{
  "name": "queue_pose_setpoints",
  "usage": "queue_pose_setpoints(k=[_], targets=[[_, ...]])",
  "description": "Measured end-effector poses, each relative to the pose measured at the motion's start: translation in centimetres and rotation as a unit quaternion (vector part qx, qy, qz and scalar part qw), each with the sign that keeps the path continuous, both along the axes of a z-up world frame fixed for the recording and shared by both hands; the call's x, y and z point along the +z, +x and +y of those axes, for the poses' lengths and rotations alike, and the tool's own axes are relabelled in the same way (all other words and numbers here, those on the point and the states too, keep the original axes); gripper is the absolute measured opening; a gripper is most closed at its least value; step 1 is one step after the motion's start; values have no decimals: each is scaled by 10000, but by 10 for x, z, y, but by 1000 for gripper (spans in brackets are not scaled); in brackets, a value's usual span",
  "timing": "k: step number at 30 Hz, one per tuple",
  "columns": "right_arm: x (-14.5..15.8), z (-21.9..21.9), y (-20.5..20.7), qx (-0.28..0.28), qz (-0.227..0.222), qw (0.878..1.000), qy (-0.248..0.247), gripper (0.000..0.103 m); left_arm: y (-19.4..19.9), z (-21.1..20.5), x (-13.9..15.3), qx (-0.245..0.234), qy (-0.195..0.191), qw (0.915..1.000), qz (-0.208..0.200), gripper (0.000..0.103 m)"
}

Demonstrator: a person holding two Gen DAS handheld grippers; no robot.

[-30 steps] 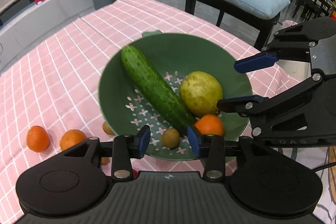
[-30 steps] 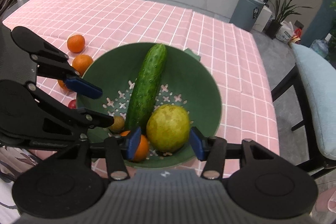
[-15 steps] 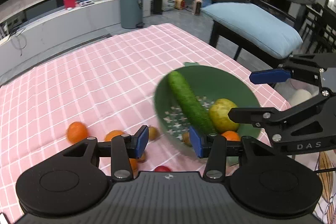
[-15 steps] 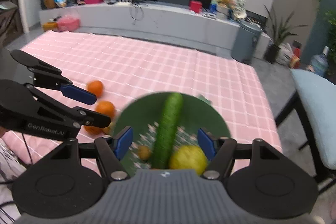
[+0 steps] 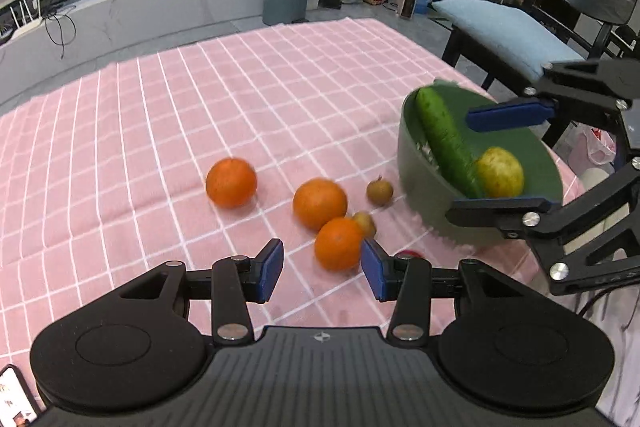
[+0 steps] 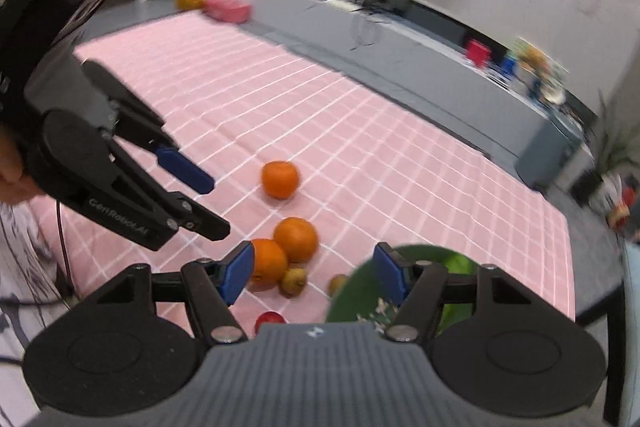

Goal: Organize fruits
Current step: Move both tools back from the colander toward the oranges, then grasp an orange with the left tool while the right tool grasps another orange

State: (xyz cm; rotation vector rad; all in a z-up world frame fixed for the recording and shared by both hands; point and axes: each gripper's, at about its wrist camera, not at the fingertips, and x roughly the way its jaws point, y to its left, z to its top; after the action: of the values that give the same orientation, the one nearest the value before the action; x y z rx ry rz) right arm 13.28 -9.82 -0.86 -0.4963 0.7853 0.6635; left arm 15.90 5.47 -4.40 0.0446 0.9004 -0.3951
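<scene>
Jaws empty; three oranges (image 5: pixel 231 182), two kiwis (image 5: pixel 379 190), one bowl (image 5: pixel 424 183).

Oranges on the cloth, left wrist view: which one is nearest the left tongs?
The orange just ahead of the left tongs, beside their right pad. The middle orange sits behind it, touching or nearly; the far-left orange lies apart.

Matt checked cloth tablecloth (image 5: pixel 280 87), smooth green plastic bowl (image 5: pixel 416 183), dimpled-skinned oranges (image 5: pixel 231 183)

Three oranges (image 5: pixel 320 203) (loose) beside bowl (image 5: pixel 424 187)
</scene>
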Motion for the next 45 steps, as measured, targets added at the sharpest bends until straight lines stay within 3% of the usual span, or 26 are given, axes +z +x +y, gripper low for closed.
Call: queue_pose_setpoints(k=[3,5,8,15,25,30,45], targets=[[-13,16,4,281,24,9991,-331,55,-1,3,-11,-139,-125,9998,75,53],[-21,23,9,372,47,9979,-536,45,-2,2,-18,-290,-207,9993,80,53],[-27,24,17,371,38,9966,-732,42,0,-5,-28,-443,-146,9989,61,53],[-34,23,29,383,146,9957,-828,41,13,-16,-41,-467,-176,9987,73,53],[-47,25,38,460,270,9947,-876,42,26,-23,-54,-424,121,9988,197,53],[-53,29,42,472,294,9945,-887,42,26,-24,-54,-488,111,9985,227,47],[-56,52,45,704,363,9924,-940,42,21,32,-28,566,-240,9980,123,47]])
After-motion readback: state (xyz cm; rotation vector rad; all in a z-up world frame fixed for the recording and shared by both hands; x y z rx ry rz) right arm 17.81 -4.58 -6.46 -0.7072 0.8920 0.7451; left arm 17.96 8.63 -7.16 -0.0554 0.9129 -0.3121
